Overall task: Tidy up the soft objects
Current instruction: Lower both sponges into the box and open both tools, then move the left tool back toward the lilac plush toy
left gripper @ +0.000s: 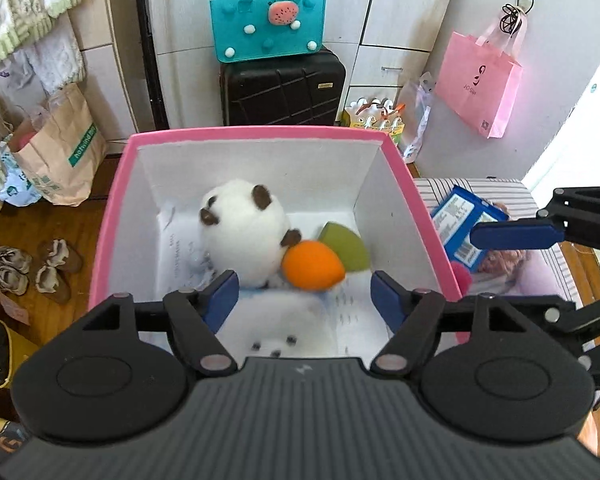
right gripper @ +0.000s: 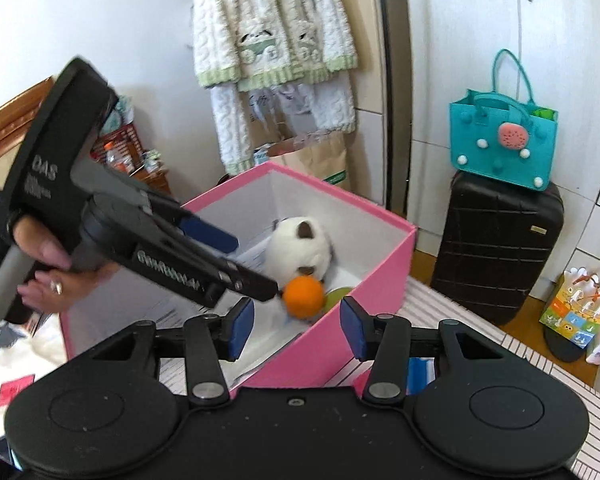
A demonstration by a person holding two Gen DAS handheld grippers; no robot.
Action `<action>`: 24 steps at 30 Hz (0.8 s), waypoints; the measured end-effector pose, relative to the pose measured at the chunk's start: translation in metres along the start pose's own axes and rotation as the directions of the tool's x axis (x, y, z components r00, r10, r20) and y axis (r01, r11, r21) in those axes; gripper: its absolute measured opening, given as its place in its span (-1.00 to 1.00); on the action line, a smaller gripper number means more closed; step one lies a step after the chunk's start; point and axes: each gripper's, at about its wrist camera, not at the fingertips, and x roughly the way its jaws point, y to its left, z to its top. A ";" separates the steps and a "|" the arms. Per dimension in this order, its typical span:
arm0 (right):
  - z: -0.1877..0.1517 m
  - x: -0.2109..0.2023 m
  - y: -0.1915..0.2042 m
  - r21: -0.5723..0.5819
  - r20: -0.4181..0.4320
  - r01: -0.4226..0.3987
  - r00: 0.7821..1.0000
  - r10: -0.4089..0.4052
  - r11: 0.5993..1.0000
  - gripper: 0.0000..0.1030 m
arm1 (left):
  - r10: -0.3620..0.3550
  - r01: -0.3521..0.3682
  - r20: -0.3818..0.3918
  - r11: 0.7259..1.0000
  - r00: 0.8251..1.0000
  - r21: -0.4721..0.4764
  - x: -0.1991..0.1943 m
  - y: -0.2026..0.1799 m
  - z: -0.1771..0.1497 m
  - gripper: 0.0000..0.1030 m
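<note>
Both your grippers, left [left gripper: 304, 296] and right [right gripper: 297, 328], hang with jaws apart, gripping nothing. Orange plush [left gripper: 313, 265] lies beside the panda [left gripper: 244, 232] in the pink box [left gripper: 256, 135].

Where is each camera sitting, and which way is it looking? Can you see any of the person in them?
Left wrist view: sits on the left hand-held gripper, looking down into the pink box at the panda plush and orange toy; its open blue fingers show, and the right hand-held gripper at the edge.
Right wrist view: sits on the right hand-held gripper, looking across at the box's corner; its open fingers show, and a hand holding the left gripper.
Shared: box, panda, orange toy, teal bag, black suitcase.
</note>
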 end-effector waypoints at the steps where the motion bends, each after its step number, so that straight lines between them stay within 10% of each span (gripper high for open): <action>1: -0.002 -0.002 0.005 -0.008 -0.003 -0.002 1.000 0.002 1.000 0.07 | 0.002 -0.002 0.000 1.000 1.000 0.003 -0.005 -0.001 -0.002 0.48; 24: -0.021 -0.091 0.095 -0.128 0.038 -0.006 0.999 0.011 0.992 0.33 | 0.032 -0.064 0.155 0.976 0.987 0.206 -0.150 -0.031 -0.066 0.85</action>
